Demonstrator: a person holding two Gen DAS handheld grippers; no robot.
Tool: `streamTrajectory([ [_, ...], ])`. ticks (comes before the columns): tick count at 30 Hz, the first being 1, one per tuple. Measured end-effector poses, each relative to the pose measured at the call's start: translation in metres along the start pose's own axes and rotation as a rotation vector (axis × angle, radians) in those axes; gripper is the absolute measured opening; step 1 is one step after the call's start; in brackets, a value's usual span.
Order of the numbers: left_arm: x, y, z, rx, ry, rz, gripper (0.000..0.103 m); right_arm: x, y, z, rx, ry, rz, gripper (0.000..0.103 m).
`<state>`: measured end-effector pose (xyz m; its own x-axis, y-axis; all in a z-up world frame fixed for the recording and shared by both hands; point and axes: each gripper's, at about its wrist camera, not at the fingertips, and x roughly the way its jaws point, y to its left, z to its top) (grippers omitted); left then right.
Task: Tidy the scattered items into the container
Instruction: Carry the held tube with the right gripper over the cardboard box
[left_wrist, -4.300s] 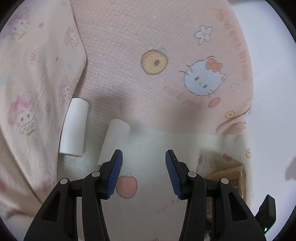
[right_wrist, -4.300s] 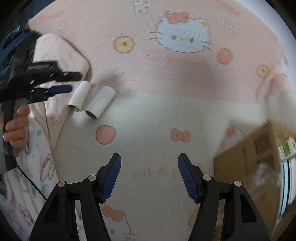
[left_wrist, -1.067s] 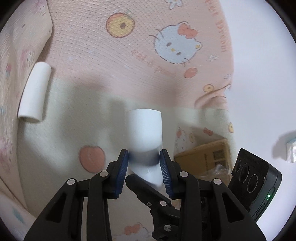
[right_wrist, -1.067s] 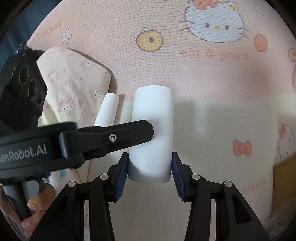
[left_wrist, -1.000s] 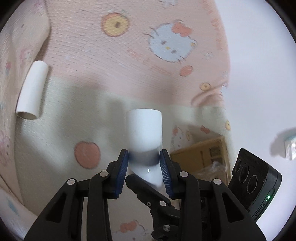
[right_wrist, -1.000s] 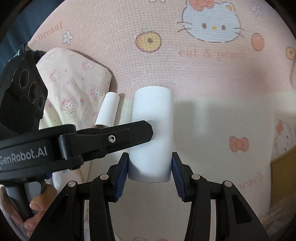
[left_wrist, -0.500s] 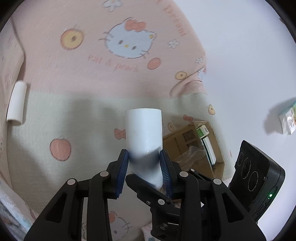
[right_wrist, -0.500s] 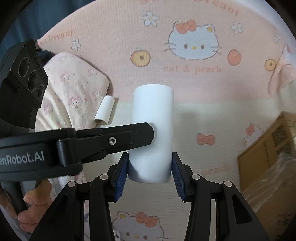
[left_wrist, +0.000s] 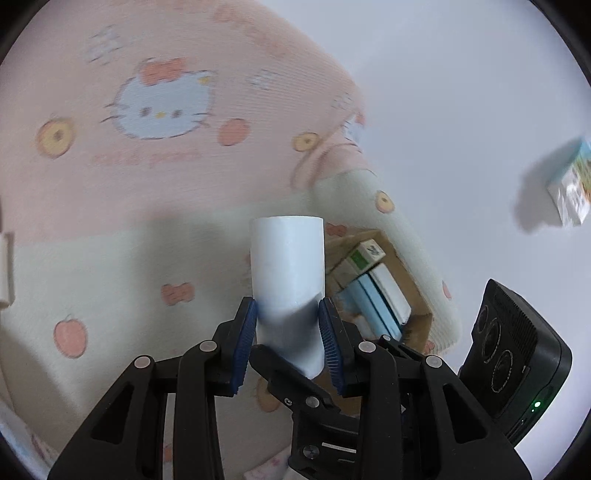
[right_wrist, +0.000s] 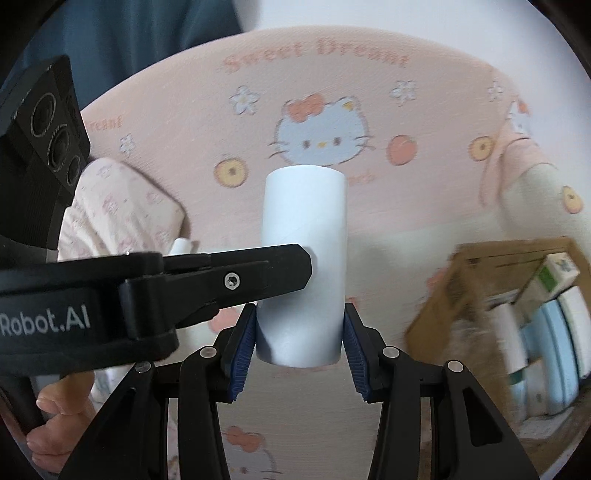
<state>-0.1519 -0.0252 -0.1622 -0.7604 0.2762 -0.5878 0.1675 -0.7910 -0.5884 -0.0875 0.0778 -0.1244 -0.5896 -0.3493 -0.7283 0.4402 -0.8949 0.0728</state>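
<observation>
A white cardboard tube (left_wrist: 286, 269) is held in the air by both grippers at once. My left gripper (left_wrist: 287, 332) is shut on its lower part. My right gripper (right_wrist: 300, 343) is shut on the same tube (right_wrist: 304, 258), with the left gripper's finger crossing in front from the left. A brown cardboard box (left_wrist: 417, 295) with several small cartons inside lies on the bed to the right; it also shows in the right wrist view (right_wrist: 454, 284). A second white tube (left_wrist: 4, 269) lies at the far left, and its end (right_wrist: 181, 245) peeks above the left gripper's finger.
The bed has a pink and cream Hello Kitty blanket (left_wrist: 147, 147). A patterned pillow (right_wrist: 118, 214) lies at the left. A small printed carton (left_wrist: 570, 184) sits on the white surface at the far right. A person in dark blue (right_wrist: 147, 37) is behind the bed.
Both grippers closed on one white tube, lifted it off the blanket and carried it right toward the cardboard box. The other tube stayed behind at the left.
</observation>
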Motion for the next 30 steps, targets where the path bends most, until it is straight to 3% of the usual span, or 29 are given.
streamTrajectory([
  [7,0.037,-0.069,0.007,0.112,0.031,-0.035,0.039,-0.032,-0.062,0.002,0.061,-0.036,-0.062,0.043],
  [14,0.082,-0.114,0.014,0.113,0.098,-0.067,0.038,-0.048,-0.118,-0.001,0.126,-0.031,-0.1,0.043],
  [18,0.119,-0.128,0.024,0.102,0.169,-0.044,0.038,-0.039,-0.153,0.002,0.157,0.027,-0.07,0.043],
  [25,0.18,-0.139,0.031,0.063,0.313,-0.015,0.037,-0.009,-0.213,0.006,0.225,0.205,0.012,0.043],
  [30,0.208,-0.141,0.034,0.055,0.37,0.01,0.037,0.008,-0.244,0.002,0.295,0.253,0.064,0.043],
])
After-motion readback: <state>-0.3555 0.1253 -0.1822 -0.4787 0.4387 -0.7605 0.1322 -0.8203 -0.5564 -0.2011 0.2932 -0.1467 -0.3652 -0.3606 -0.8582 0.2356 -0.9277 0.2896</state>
